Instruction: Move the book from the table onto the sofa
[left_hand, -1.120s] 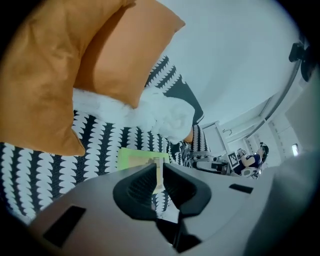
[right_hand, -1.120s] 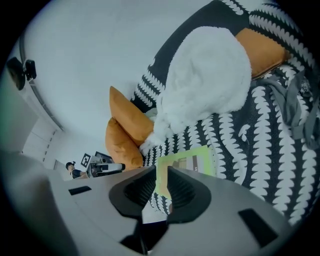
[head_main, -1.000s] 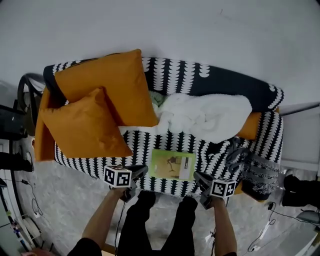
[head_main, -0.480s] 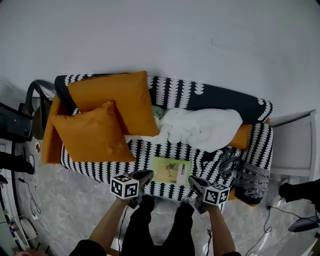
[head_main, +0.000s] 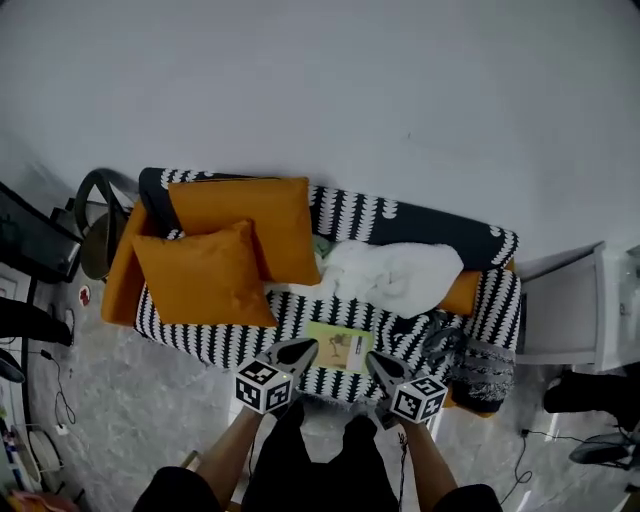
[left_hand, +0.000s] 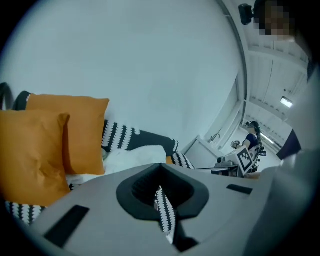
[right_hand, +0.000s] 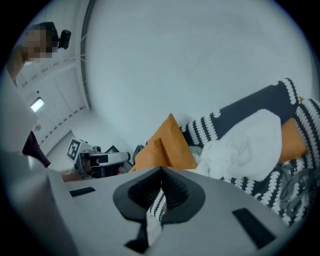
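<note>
left gripper (head_main: 296, 351): jaws pressed together, holds nothing; only a sliver of sofa pattern shows through the slit in its own view
right gripper (head_main: 383, 367): same, jaws closed, empty
gripper pose: both tilted a little downward, tips toward the sofa front, one on each side of the book
book (head_main: 342, 347): green cover, lies flat on the seat close to the front edge, between the two gripper tips and clear of both
sofa (head_main: 440, 225): black-and-white pattern, seat mostly taken up
white blanket (head_main: 392, 275): heaped just behind the book, looks to touch or nearly touch its far edge
orange cushions (head_main: 205, 278): two, stacked at the left end, well apart from the book
grey bundle (head_main: 478, 365): at the right front corner, near the right gripper; can't tell what it is
task status: looks done, book is on the sofa
risk 1: book sits near the seat lip, so a brush from a gripper or knee could tip it to the floor
risk 2: blanket slumping forward could push it out
</note>
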